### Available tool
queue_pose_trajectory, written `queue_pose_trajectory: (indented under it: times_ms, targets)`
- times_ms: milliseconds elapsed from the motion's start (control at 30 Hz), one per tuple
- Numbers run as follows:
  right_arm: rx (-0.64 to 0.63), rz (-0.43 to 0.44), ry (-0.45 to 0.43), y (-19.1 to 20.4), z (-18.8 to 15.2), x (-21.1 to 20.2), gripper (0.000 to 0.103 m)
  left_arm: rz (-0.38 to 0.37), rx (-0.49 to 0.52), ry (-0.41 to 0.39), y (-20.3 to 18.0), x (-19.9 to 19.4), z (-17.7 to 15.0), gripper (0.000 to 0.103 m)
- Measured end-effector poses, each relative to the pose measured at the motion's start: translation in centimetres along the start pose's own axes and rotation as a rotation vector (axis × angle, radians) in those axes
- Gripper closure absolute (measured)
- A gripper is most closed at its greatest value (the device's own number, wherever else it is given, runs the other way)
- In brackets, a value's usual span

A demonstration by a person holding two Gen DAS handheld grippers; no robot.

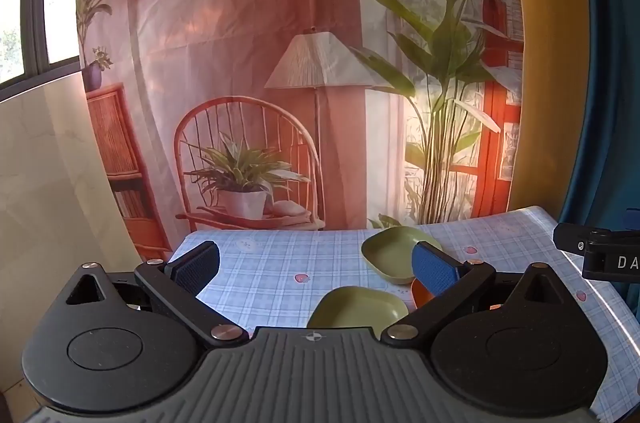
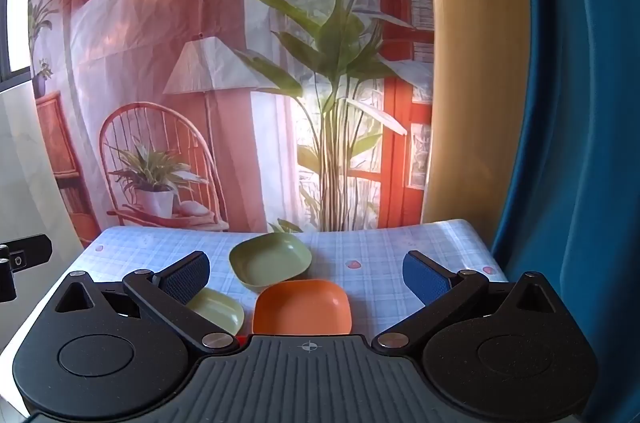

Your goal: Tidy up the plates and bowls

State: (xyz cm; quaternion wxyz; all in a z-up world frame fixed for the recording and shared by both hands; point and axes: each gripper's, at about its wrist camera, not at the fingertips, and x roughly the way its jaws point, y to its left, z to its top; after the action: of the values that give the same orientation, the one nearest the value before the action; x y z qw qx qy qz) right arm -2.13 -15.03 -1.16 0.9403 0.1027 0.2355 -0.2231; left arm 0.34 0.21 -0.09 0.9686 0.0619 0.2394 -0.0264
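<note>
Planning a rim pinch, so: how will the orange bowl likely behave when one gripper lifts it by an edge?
The orange bowl looks like thin, matte moulded plastic, so probably stiff and light. Its smooth, sloping wall may slip between the pads, so pinch deep over the rim. It sits flat on the tablecloth with a wide, squarish base, so it is unlikely to roll, though an edge lift could tilt it.

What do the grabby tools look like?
Both match. The left tool and right tool are black, with two round discs, a ribbed grey middle bearing a small crosshair mark, silver rivets on the linkages, and dark blue dotted fingers. No cables or sleeves show.
</note>
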Motion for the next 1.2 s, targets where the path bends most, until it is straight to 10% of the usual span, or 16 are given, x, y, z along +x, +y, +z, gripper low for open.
queue_pose_trajectory:
  times_ms: [1200]
  targets:
    - [-0.001, -0.004, 0.008, -0.24, 0.18, -0.01, 0.000, 0.028, 0.001, -0.021, -0.08, -0.07, -0.45, 0.000]
